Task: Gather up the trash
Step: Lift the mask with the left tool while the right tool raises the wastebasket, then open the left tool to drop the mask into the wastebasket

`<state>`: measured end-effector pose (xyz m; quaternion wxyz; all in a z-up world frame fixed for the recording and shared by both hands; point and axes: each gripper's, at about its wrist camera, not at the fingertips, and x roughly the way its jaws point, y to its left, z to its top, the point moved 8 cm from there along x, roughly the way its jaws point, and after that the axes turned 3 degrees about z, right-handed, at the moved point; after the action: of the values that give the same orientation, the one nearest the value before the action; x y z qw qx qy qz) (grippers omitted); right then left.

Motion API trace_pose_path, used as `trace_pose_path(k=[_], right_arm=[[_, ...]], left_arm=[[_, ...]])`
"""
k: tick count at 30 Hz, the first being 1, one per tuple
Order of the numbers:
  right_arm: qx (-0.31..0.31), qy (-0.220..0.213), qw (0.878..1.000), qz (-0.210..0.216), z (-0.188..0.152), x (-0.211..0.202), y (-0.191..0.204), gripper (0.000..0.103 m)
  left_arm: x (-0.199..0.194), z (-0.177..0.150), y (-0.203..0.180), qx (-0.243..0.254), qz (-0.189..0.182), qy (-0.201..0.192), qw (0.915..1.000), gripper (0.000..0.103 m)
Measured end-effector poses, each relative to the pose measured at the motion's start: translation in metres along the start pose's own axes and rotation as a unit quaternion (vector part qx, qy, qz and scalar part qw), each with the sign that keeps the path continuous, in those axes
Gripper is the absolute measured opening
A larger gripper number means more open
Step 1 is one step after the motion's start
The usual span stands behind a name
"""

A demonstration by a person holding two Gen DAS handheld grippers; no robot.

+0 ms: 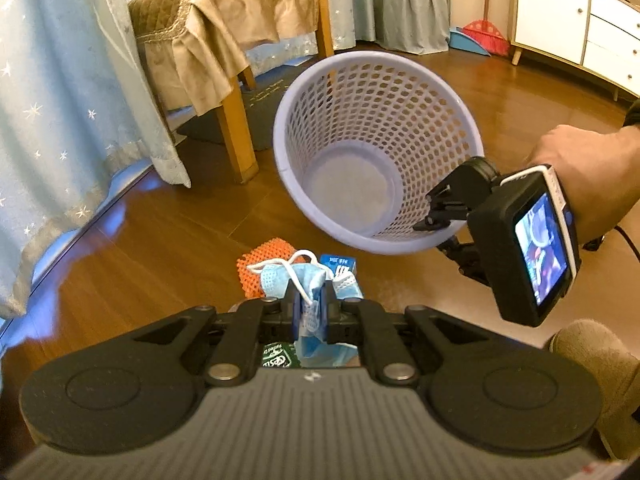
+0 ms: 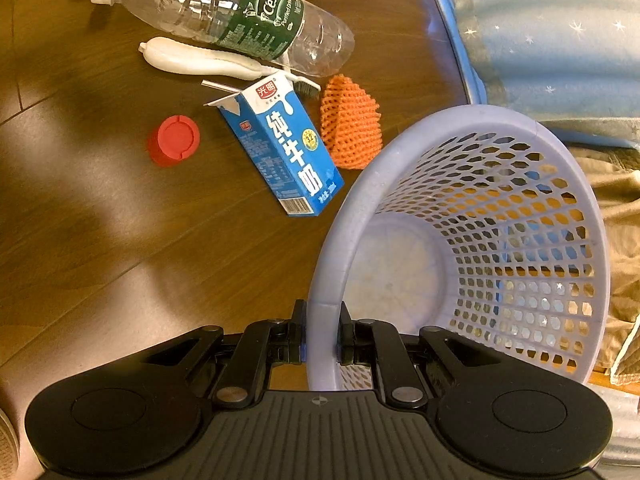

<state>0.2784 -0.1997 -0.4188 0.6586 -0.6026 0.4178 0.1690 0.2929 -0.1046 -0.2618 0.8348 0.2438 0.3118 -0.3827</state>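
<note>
The right gripper (image 2: 322, 336) clamps the basket (image 2: 460, 128) rim, tilting its mouth toward the left gripper (image 1: 310, 312), which pinches a crumpled face mask (image 1: 298, 280), apparently ready to drop in.

left gripper (image 1: 310, 312) pinches a blue face mask (image 1: 298, 280) before the tilted lavender basket (image 1: 374, 148).

Wood floor (image 1: 168, 248) underfoot, a starry blue curtain (image 1: 60, 100) hanging left, a chair (image 1: 224, 40) draped in tan cloth behind. Far back, a white cabinet (image 1: 592, 28) and a red broom (image 1: 486, 34) beside it.
</note>
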Motion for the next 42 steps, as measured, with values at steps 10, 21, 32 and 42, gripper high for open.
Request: trace_pose_path(k=[10,21,32,42], right_arm=[[-0.001,-0.001,1.000,0.000,-0.002,-0.001,0.000,0.009],[-0.003,-0.005,1.000,0.000,-0.001,0.000,0.000,0.009],[0.003,-0.009,1.000,0.002,0.000,-0.003,0.000,0.008],[0.004,-0.010,1.000,0.002,0.000,-0.003,0.001,0.009]], left_arm=[[0.000,0.027,-0.012,0.035,-0.015,-0.030,0.9988,0.007],[0.014,0.089,-0.033,0.068,-0.052,-0.082,0.9930,0.007],[0.057,0.114,-0.051,0.066,-0.060,-0.089,0.9920,0.042],[0.054,0.091,-0.021,0.033,-0.028,-0.072,0.9965,0.042]])
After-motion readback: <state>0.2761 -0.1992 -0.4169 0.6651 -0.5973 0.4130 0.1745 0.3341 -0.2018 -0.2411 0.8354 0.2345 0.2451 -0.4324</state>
